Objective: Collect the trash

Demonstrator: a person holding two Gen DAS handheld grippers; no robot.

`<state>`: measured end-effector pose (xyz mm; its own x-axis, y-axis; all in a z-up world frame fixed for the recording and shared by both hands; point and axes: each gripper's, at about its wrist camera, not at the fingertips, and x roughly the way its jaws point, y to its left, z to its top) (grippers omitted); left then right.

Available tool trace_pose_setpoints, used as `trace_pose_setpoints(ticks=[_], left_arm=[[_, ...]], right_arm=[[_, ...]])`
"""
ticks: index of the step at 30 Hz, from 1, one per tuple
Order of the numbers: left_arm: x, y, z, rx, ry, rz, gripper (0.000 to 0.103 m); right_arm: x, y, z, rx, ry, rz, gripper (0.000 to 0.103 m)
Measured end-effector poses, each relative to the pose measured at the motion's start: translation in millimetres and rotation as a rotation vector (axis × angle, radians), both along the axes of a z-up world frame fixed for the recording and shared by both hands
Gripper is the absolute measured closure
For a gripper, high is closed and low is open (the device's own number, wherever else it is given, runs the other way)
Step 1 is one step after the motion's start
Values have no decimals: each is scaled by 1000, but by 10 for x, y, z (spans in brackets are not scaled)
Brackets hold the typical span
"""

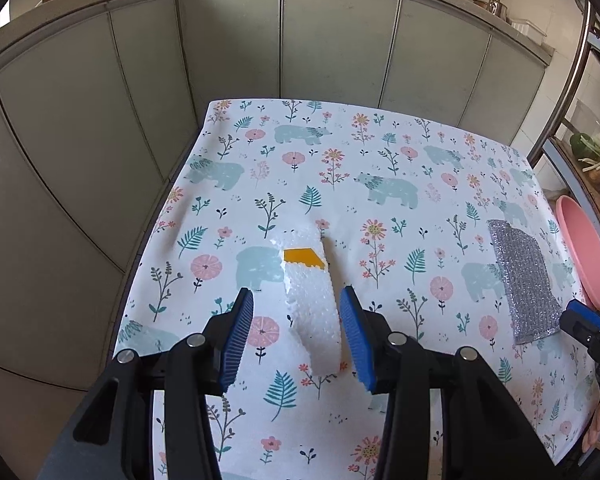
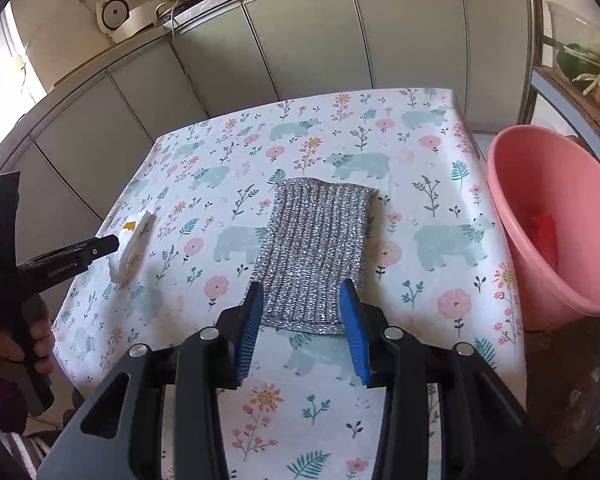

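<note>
A white foam piece (image 1: 312, 304) with an orange sticker lies on the floral tablecloth (image 1: 340, 184). My left gripper (image 1: 298, 334) is open, its blue pads either side of the foam's near end. A silver glittery scrubbing cloth (image 2: 316, 252) lies flat on the tablecloth. My right gripper (image 2: 304, 330) is open over the cloth's near edge. The foam also shows in the right wrist view (image 2: 134, 246), beside the left gripper's fingers (image 2: 100, 246). The cloth also shows in the left wrist view (image 1: 524, 280).
A pink basin (image 2: 556, 220) stands off the table's right edge with a red item (image 2: 544, 236) inside. Grey cabinet doors (image 1: 220, 48) run behind the table. A shelf with vegetables (image 1: 596, 152) is at the right.
</note>
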<state>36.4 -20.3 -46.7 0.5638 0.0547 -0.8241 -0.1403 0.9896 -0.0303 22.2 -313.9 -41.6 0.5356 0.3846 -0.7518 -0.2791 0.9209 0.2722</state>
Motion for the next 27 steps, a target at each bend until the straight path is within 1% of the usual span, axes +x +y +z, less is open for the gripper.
trace_pose_setpoints(ticks=[4, 8, 10, 14, 15, 16, 17, 18, 20, 27], left_arm=[[5, 0, -59, -23, 5, -26, 59], [25, 46, -121, -64, 13, -28, 59], [36, 53, -149, -67, 12, -35, 59], [62, 91, -182, -81, 5, -44, 59], [62, 96, -182, -77, -1, -43, 60], [57, 103, -181, -80, -4, -48, 64], [55, 103, -178, -86, -6, -58, 66], [42, 99, -168, -90, -12, -65, 75], [18, 97, -142, -76, -31, -66, 75], [-25, 143, -24, -98, -66, -75, 76]], right_arm=[[10, 136, 10, -42, -14, 20, 63], [78, 108, 10, -85, -16, -20, 63], [119, 74, 1, -106, -17, -36, 63], [180, -2, -37, -95, 1, -60, 63], [191, -15, -48, -86, 7, -59, 63], [192, -13, -58, -82, 10, -56, 63], [196, -16, -67, -78, 13, -53, 63], [200, -20, -77, -71, 17, -48, 63], [218, -33, -105, -56, 30, -42, 63], [246, -37, -151, -69, 39, -44, 63]])
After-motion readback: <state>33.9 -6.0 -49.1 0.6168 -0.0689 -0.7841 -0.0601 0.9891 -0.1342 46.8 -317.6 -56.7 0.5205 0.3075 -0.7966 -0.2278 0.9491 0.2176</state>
